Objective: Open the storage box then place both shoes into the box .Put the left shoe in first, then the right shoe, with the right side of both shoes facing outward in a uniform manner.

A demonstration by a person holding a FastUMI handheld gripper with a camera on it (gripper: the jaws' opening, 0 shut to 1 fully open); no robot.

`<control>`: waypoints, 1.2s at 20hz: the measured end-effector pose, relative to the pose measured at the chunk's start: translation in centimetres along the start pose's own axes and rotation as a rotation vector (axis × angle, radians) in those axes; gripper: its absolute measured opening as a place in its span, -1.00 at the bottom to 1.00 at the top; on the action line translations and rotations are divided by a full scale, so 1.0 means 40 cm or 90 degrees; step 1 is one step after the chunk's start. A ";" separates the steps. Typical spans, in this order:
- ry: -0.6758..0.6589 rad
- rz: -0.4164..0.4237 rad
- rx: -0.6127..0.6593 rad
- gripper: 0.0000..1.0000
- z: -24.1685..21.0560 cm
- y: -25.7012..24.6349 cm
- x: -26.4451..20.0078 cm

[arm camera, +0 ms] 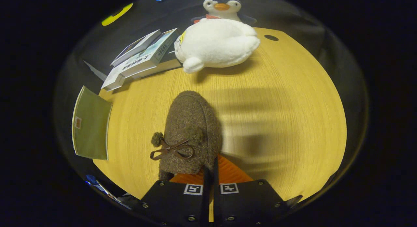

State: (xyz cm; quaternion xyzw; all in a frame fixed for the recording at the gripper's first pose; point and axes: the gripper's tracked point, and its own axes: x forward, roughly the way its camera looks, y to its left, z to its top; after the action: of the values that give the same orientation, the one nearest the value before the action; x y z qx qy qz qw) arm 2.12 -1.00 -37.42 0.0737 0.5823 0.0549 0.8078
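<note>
Wooden table [286, 99]: gripper [211, 168] clamps brown fuzzy shoe [190, 129]; writing illegible.

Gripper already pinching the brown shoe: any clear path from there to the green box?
Probably yes. The gripper looks shut on the brown shoe's heel edge, and bare wooden table lies between it and the green box. The books and plush penguin sit farther back.

The single camera rides on the gripper [211, 174] and looks forward and steeply down along its two fingers, which nearly meet on the collar of a brown shoe [190, 132] hanging close below the lens. Past the shoe the view takes in most of the desk [286, 99], out to its far edge, where a plush penguin [217, 44] and books [143, 57] lie.
</note>
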 end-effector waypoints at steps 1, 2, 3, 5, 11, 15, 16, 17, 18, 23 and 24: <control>0.004 0.016 -0.007 -0.90 -0.005 0.010 -0.007; -0.001 0.033 0.004 -0.91 -0.001 0.027 -0.013; -0.005 0.040 0.004 -0.99 0.004 0.040 -0.022; -0.016 0.033 -0.002 -1.00 0.019 0.048 -0.047; -0.039 0.040 -0.018 -1.00 0.054 0.146 -0.157; -0.052 0.054 -0.029 -1.00 0.078 0.261 -0.226; -0.056 0.056 -0.035 -1.00 0.082 0.293 -0.241; -0.059 0.060 -0.042 -1.00 0.089 0.324 -0.253; -0.060 0.066 -0.050 -1.00 0.093 0.358 -0.263; -0.054 0.089 -0.081 -1.00 0.103 0.522 -0.290; -0.051 0.094 -0.087 -1.00 0.103 0.552 -0.290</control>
State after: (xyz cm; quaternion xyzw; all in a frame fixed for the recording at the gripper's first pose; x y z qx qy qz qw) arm 2.29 18.46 -21.29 0.0636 0.5377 0.1509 0.8271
